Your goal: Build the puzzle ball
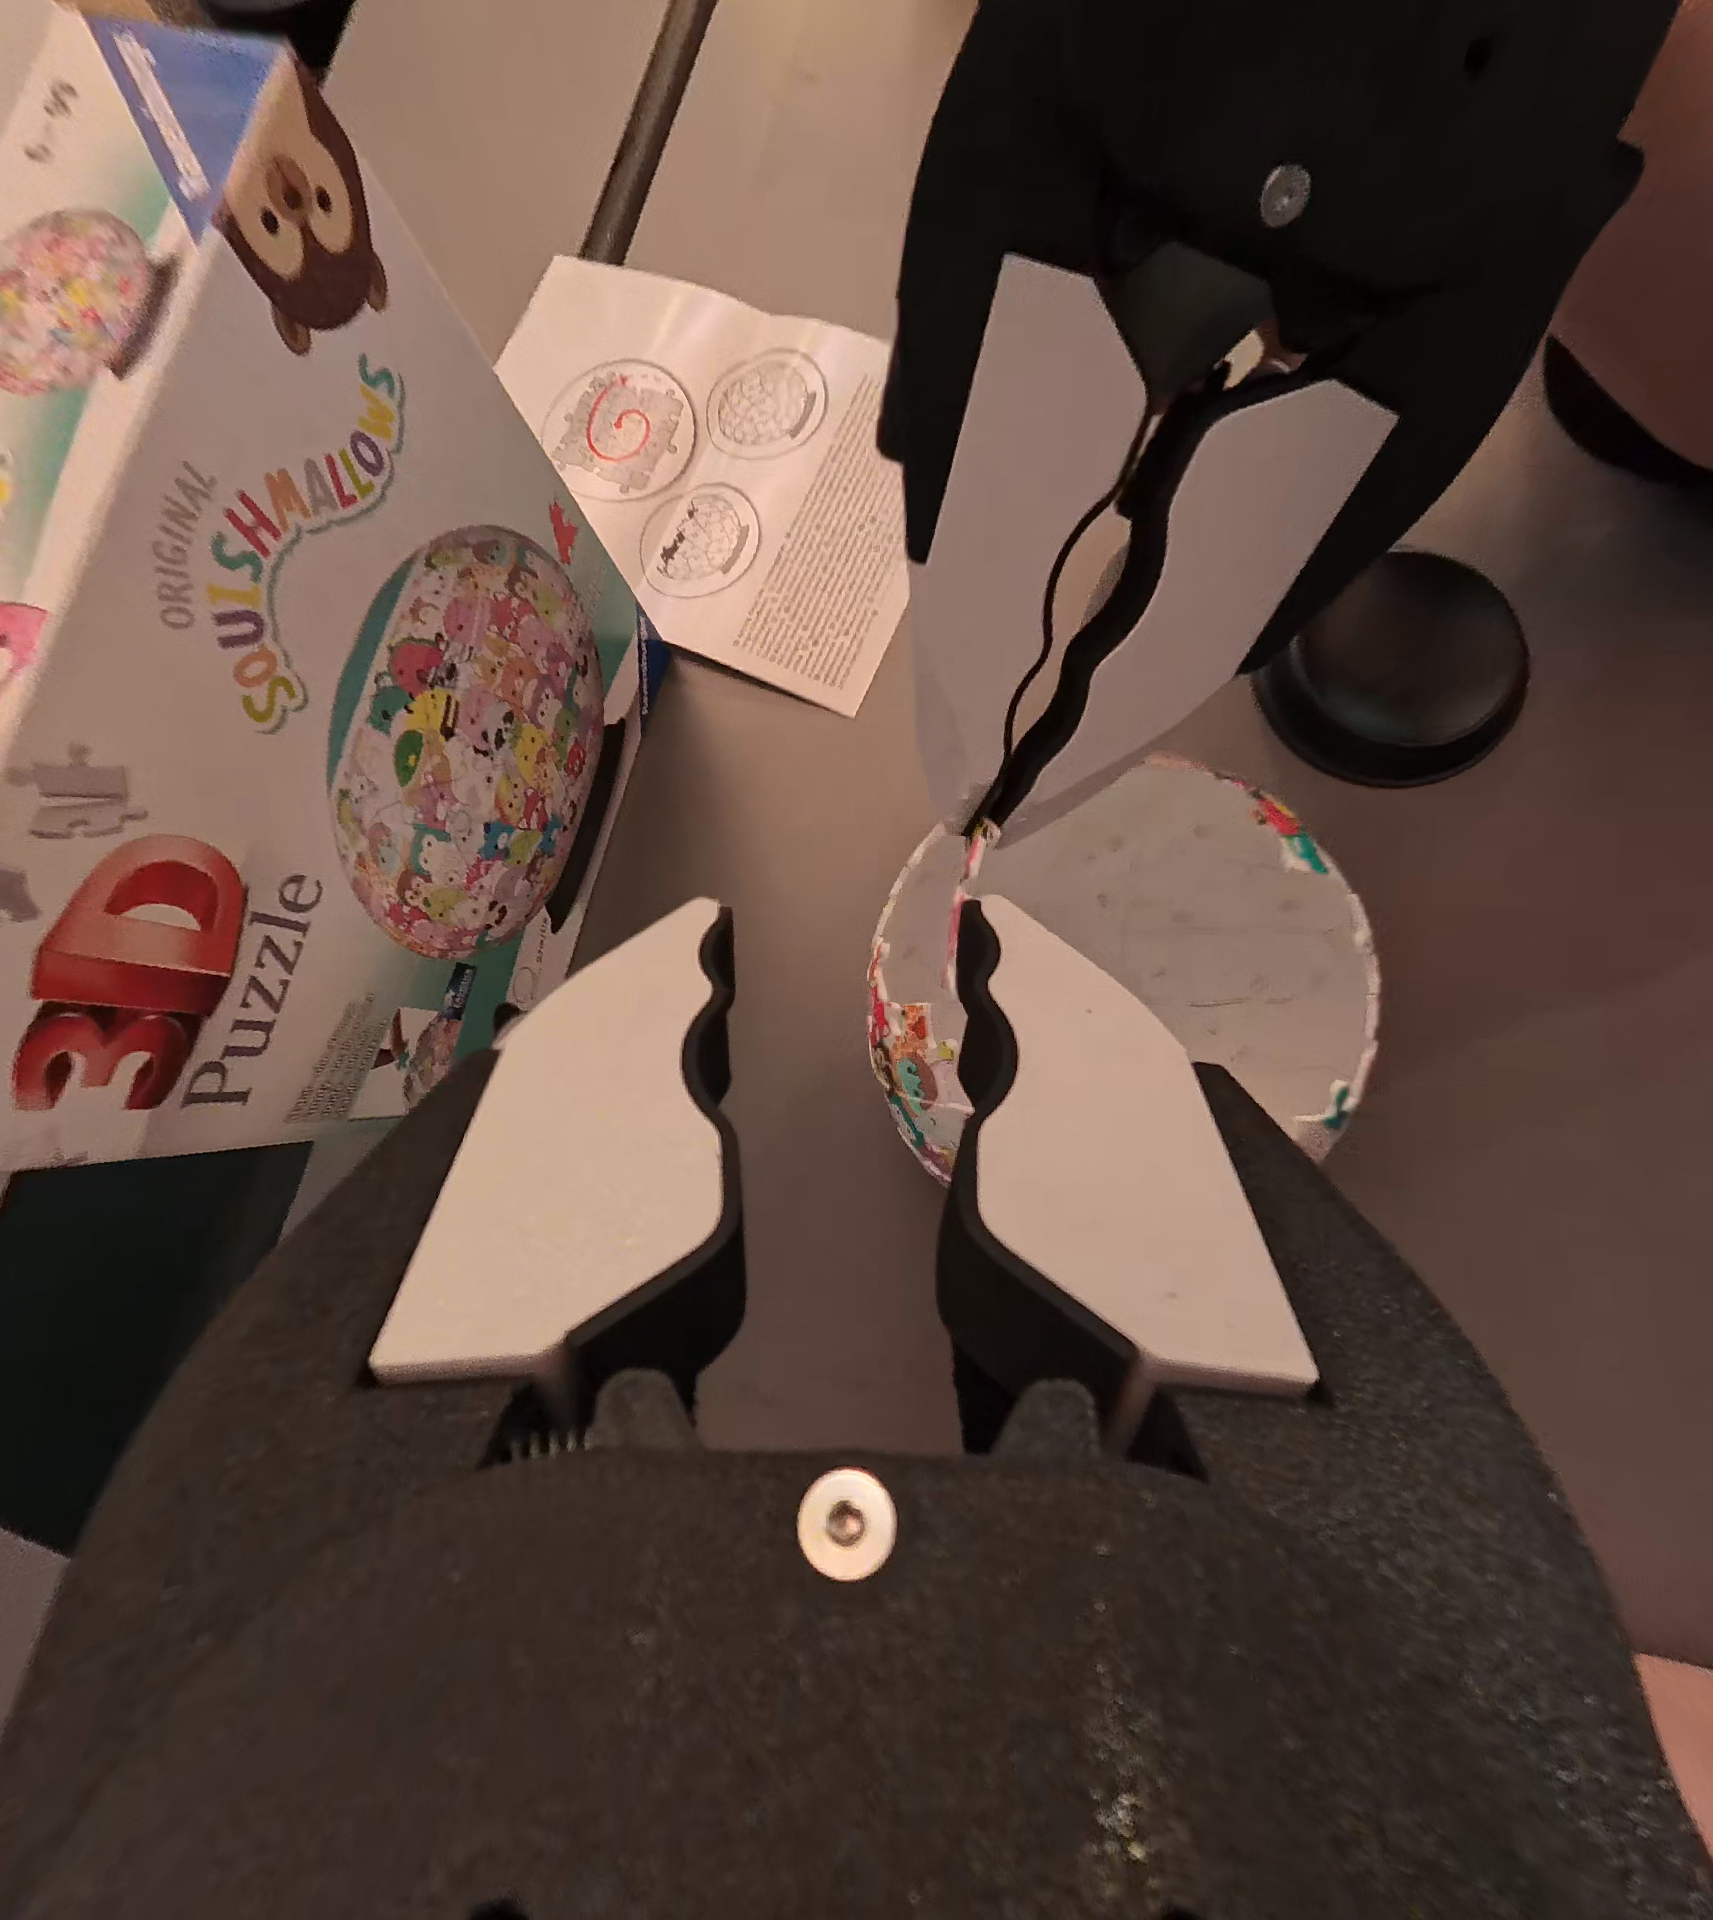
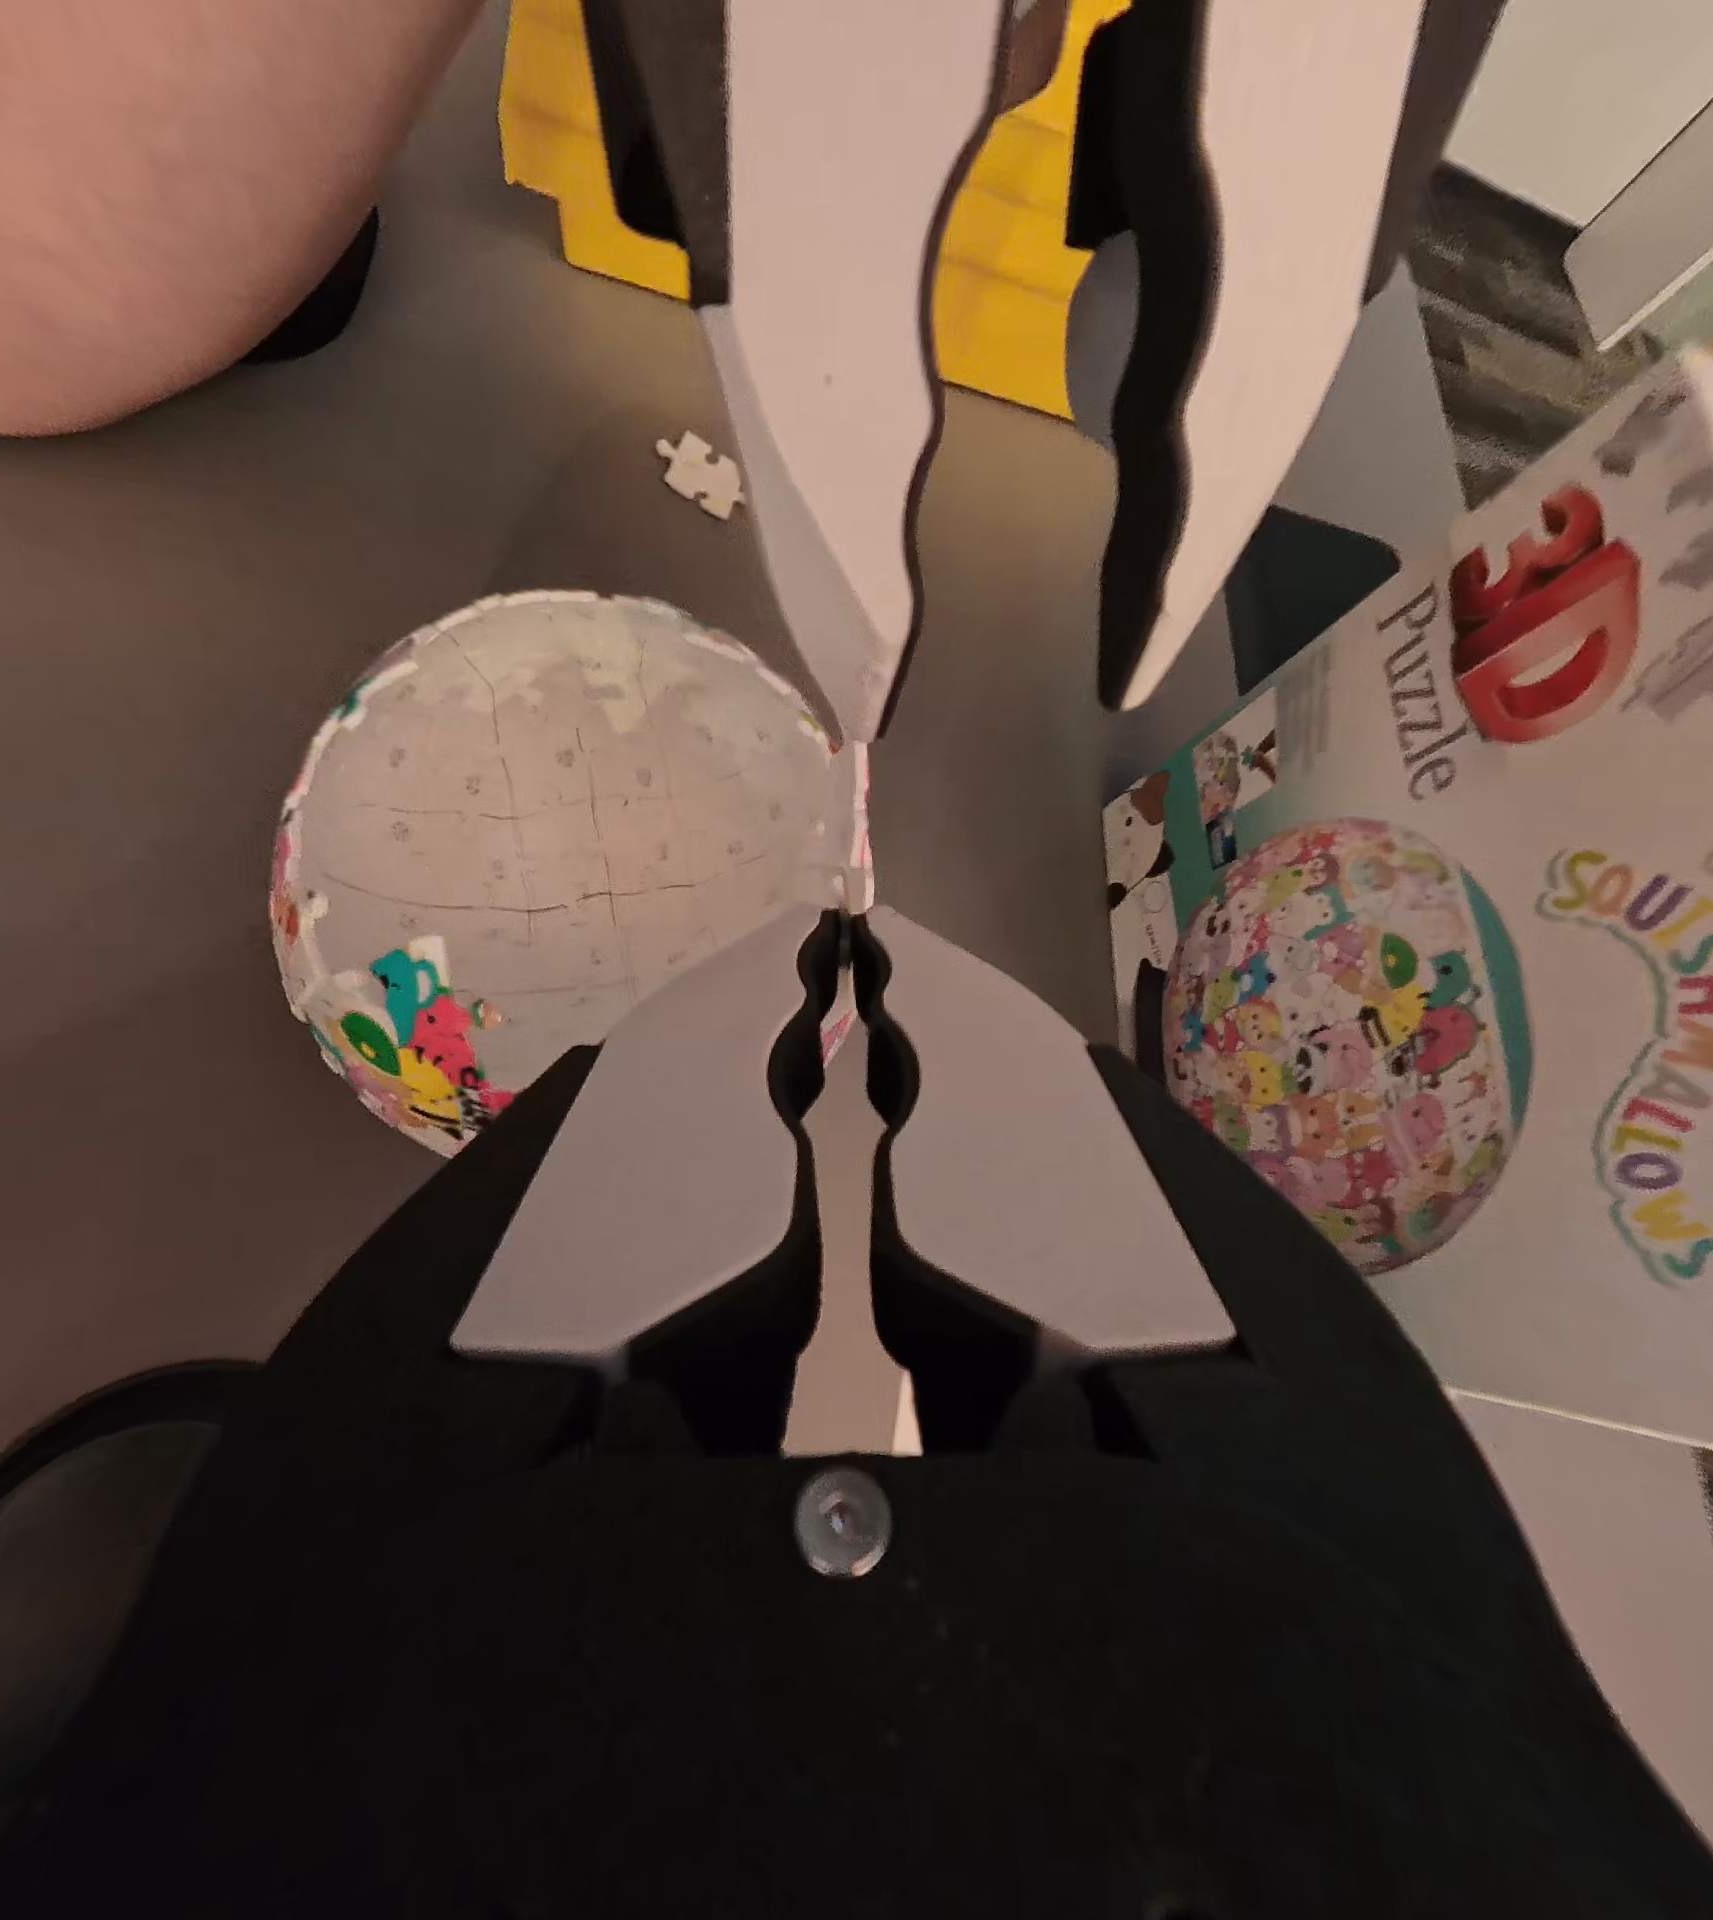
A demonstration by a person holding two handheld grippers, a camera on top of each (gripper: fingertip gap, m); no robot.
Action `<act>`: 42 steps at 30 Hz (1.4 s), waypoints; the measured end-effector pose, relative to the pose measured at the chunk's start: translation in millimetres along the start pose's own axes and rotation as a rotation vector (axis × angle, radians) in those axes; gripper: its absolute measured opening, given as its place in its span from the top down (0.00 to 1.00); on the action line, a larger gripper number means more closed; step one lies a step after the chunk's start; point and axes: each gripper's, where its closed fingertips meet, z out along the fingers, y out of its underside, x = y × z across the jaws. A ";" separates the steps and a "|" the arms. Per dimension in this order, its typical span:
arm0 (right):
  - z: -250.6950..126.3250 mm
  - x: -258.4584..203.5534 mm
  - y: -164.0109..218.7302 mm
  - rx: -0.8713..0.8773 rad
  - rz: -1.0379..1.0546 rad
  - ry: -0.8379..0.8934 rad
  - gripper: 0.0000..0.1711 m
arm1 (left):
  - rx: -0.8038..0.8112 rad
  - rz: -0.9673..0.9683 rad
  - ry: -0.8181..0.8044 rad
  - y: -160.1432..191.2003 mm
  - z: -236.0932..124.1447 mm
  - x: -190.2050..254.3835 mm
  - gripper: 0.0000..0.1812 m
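Note:
The half-built puzzle ball (image 1: 1164, 966) is an open shell on the dark table, grey inside, colourful outside. It also shows in the right wrist view (image 2: 561, 821). My right gripper (image 2: 847, 920) is shut on the shell's rim; in the left wrist view it (image 1: 982, 826) comes down from above onto the rim's far edge. My left gripper (image 1: 852, 925) is open and holds nothing. One of its fingers (image 1: 1060, 1039) lies against the shell's left rim, the other over bare table. In the right wrist view the left gripper (image 2: 1003, 707) reaches in from the top.
The puzzle box (image 1: 239, 675) lies left of the shell, also in the right wrist view (image 2: 1517, 935). An instruction sheet (image 1: 727, 488) lies behind it. A black round stand (image 1: 1392, 675) sits beside the shell. A loose white piece (image 2: 701, 473) and a yellow object (image 2: 997, 260) lie farther off. Tip to tip, the grippers are about 4 cm apart.

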 end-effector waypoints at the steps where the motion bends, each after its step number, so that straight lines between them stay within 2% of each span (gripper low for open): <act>1: -2.2 0.8 -2.3 -0.016 -0.027 0.017 0.98 | 0.024 0.002 -0.005 -4.4 -4.8 0.9 0.77; 5: -7.1 3.7 -4.1 -0.064 -0.083 0.050 0.98 | 0.145 0.002 -0.011 -23.2 -27.3 6.9 0.76; 7: -12.6 7.1 -5.7 -0.056 -0.068 0.062 0.98 | 0.146 0.016 -0.067 -24.1 -31.8 2.4 0.76; 10: -27.2 13.6 -15.6 0.005 -0.038 0.107 0.98 | 0.156 0.054 -0.108 -30.9 -29.0 1.6 0.74; 14: -53.2 22.9 -30.3 0.043 -0.046 0.226 0.98 | 0.276 0.137 -0.165 -54.0 -35.4 2.7 0.70; 17: -73.9 25.2 -52.0 0.138 -0.035 0.286 0.98 | 0.346 0.212 -0.231 -64.3 -45.9 3.5 0.69; 19: -87.2 25.0 -66.9 0.218 -0.020 0.311 0.98 | 0.382 0.241 -0.265 -70.5 -50.2 4.5 0.72; 22: -100.9 21.7 -82.1 0.307 -0.019 0.324 0.98 | 0.452 0.246 -0.184 -82.2 -52.8 21.4 0.77; 26: -111.1 20.5 -91.7 0.372 -0.016 0.336 0.98 | 0.482 0.232 -0.179 -87.1 -54.7 22.3 0.85; 33: -113.4 22.0 -93.6 0.393 -0.015 0.347 0.99 | 0.569 0.204 -0.104 -94.5 -61.5 27.0 0.93; 42: -112.9 26.9 -94.4 0.443 0.060 0.329 0.99 | 0.572 0.210 -0.103 -94.2 -60.6 26.6 0.98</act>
